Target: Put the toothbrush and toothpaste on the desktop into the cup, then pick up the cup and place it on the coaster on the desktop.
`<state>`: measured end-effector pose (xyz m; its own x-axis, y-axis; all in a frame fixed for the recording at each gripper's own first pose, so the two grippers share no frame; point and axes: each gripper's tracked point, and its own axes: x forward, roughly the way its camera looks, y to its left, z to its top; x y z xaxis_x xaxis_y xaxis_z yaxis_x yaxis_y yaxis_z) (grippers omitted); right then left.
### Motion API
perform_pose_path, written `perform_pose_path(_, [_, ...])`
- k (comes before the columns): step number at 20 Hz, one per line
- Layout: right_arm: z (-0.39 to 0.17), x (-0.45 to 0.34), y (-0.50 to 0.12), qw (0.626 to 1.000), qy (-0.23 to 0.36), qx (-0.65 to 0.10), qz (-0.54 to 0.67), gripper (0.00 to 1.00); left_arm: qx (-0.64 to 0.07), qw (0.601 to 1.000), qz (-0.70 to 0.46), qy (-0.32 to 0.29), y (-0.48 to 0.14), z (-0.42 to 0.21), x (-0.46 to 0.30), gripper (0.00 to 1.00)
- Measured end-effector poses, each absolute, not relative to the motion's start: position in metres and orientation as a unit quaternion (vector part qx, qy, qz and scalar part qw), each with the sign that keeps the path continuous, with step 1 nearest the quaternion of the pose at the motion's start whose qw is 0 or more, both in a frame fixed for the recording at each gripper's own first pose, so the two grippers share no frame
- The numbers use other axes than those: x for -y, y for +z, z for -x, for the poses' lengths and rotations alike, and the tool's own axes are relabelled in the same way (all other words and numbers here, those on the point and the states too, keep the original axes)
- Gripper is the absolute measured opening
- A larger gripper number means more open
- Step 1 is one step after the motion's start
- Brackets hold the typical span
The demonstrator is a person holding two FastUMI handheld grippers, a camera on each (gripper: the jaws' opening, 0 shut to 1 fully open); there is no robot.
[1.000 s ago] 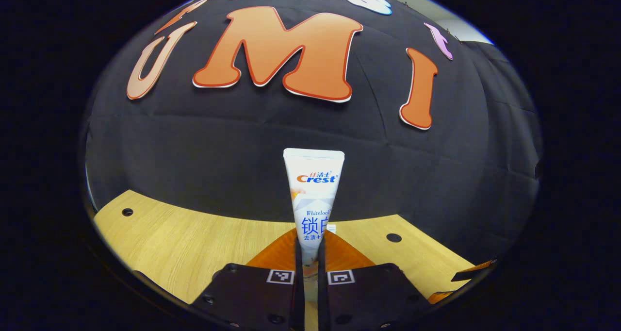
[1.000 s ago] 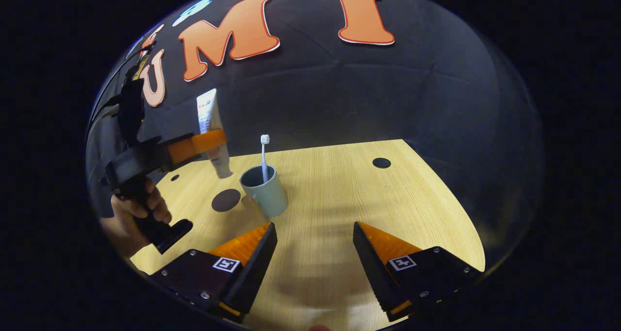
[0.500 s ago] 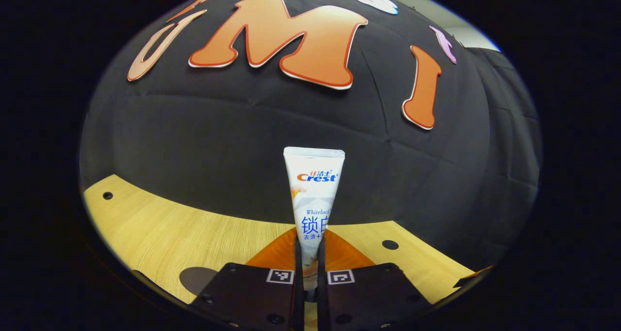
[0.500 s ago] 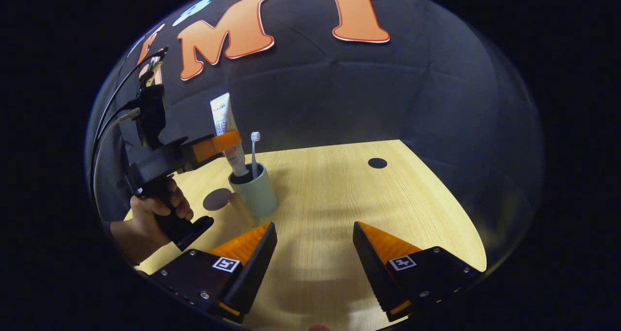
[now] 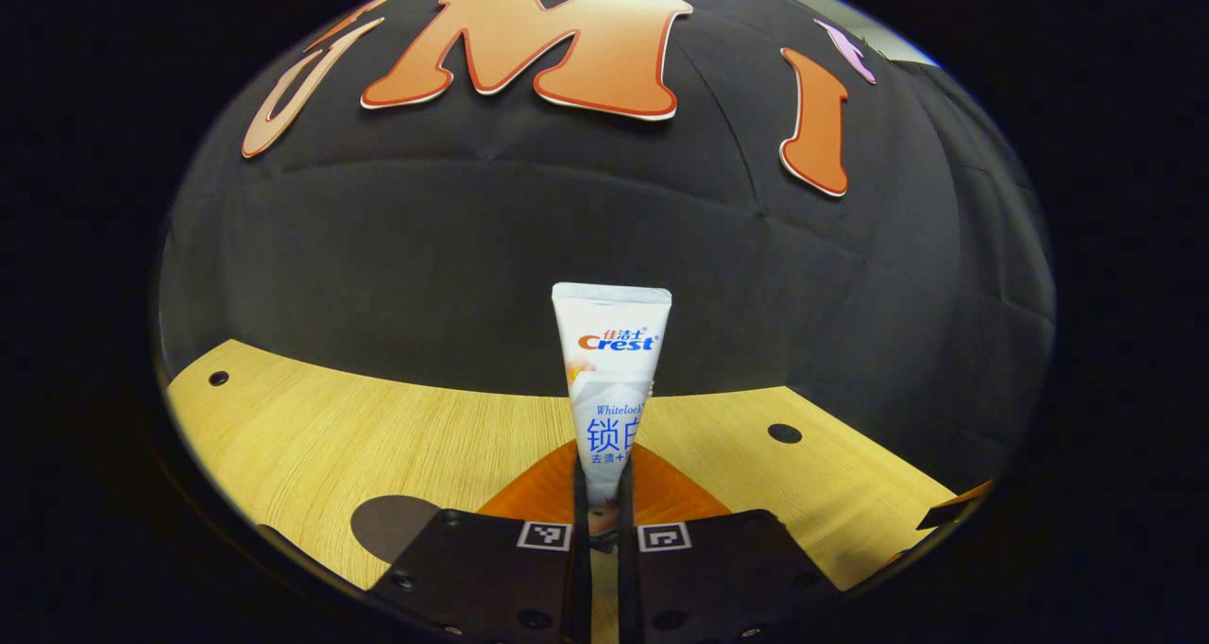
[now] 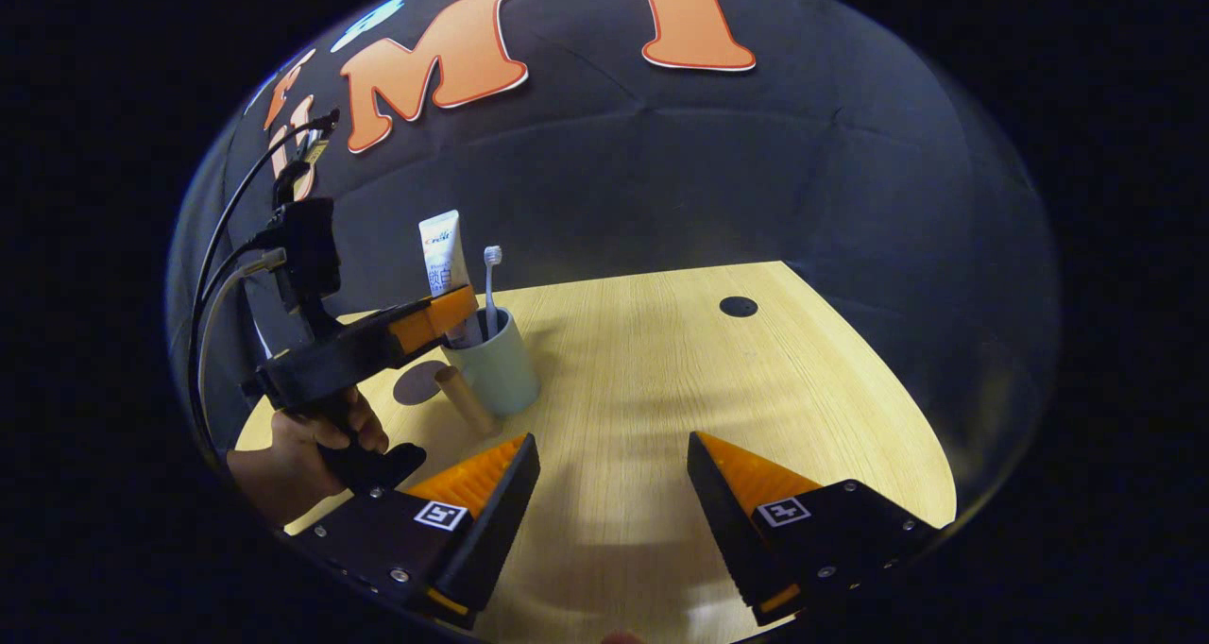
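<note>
The left gripper view looks level across the desktop (image 5: 312,436) at the wall, close over the toothpaste (image 5: 612,380). The right gripper view stands farther back, facing the desktop's far edge; both share toothpaste and coaster (image 6: 418,382).

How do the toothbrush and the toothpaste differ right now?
The toothpaste is a broad white tube clamped in the left gripper; the toothbrush is a thin stick that no gripper holds. The toothbrush stands in the cup; the toothpaste's lower end is hidden. Both stand upright at the cup.
</note>
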<state>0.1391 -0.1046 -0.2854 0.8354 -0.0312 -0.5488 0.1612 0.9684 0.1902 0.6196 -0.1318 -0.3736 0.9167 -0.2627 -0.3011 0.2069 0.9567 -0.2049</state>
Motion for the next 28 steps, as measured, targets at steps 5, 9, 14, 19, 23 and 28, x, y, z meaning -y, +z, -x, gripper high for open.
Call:
perform_pose_path(5, [-0.138,0.105,-0.281,0.953,-0.052,-0.278,-0.111,0.95,-0.173,0.974,0.08,-0.12,-0.383,-0.611,0.126,0.95])
perform_pose_path(9, [-0.138,0.104,-0.283,0.951,-0.055,-0.283,-0.108,0.96,-0.173,0.974,0.083,-0.124,-0.379,-0.608,0.124,0.98])
perform_pose_path(14, [-0.134,0.103,-0.277,0.951,-0.059,-0.282,-0.109,0.95,-0.17,0.973,0.072,-0.139,-0.367,-0.598,0.13,0.97])
perform_pose_path(19, [-0.128,0.105,-0.259,0.952,-0.059,-0.283,-0.099,0.95,-0.168,0.974,0.05,-0.146,-0.346,-0.584,0.114,0.98])
perform_pose_path(23, [-0.131,0.102,-0.241,0.953,-0.053,-0.285,-0.085,0.95,-0.156,0.978,0.033,-0.136,-0.319,-0.57,0.086,0.98])
perform_pose_path(28, [-0.146,0.086,-0.215,0.957,-0.032,-0.28,-0.073,0.96,-0.152,0.982,0.02,-0.112,-0.29,-0.557,0.049,0.97])
